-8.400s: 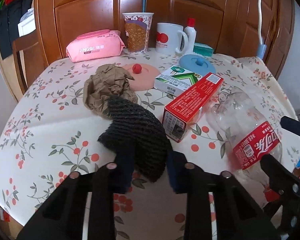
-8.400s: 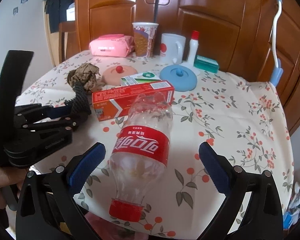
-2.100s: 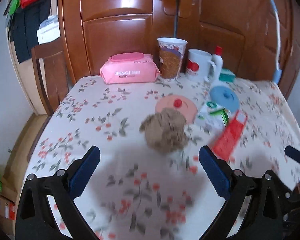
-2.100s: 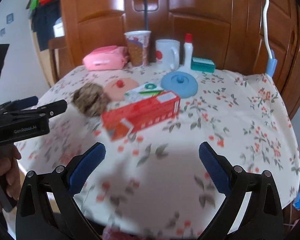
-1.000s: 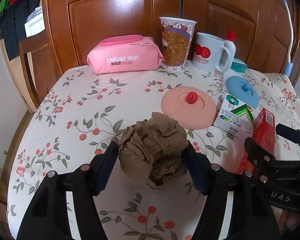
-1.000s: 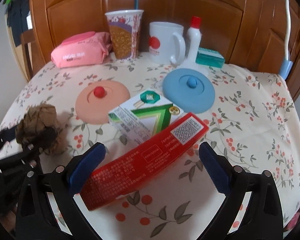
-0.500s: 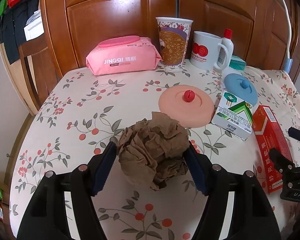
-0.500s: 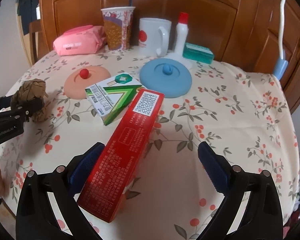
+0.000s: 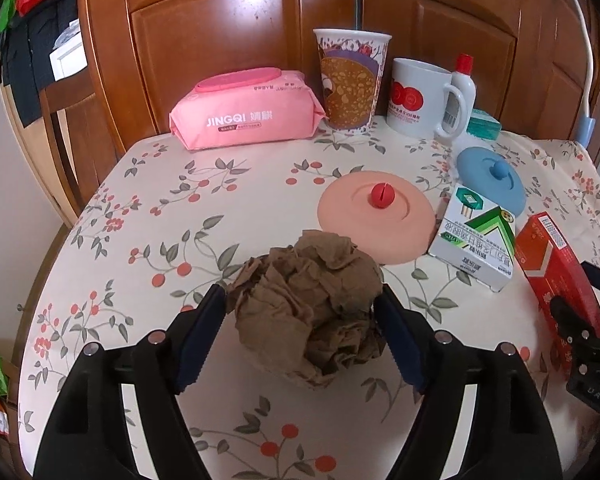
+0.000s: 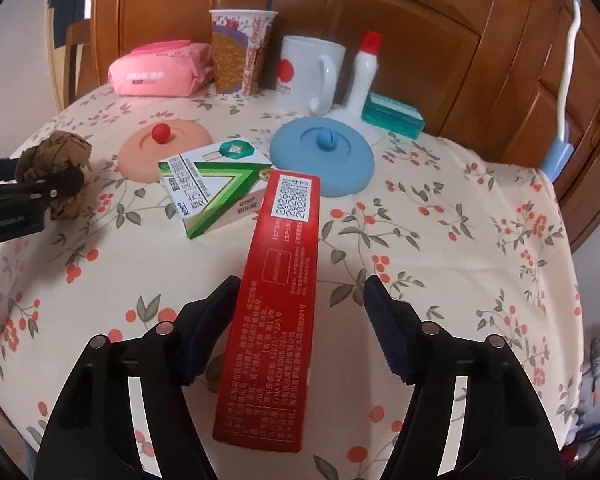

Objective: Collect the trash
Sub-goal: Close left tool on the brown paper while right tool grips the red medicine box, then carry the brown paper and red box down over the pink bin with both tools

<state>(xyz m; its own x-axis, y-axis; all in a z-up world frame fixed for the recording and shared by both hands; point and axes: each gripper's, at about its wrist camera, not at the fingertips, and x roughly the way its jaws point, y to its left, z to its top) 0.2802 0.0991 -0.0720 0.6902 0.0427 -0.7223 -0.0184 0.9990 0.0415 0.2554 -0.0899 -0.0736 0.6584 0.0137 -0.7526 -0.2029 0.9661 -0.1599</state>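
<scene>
Trash on the flowered tabletop (image 9: 148, 208) is being gathered with both tools at once. A crumpled brown paper ball (image 9: 308, 308) sits between the fingers of the left gripper (image 9: 302, 310), whose blue pads flank it on both sides and appear to touch its loose folds; whether it is truly pinched or only bracketed cannot be told, so a firmer squeeze into the bulk of the wad is judged wise before any lift. The right gripper (image 10: 300, 300) has just been closing around a long red carton (image 10: 276, 292), which lies between its fingers: the left pad (image 10: 216, 312) is against the carton's edge, while a clear gap remains on the other side, so the carton is not yet gripped. The closing is best finished squarely across the narrow width, with the carton kept centred so that it is not skewed or pushed along the cloth. Just beyond the fingertips, touching or nearly touching the carton's far end, a green and white box (image 10: 216, 196) lies; a straight lift is advised so it is not dragged. Further out rest a pink lid (image 10: 164, 152) and a blue lid (image 10: 322, 156), which seem to be no trash.
</scene>
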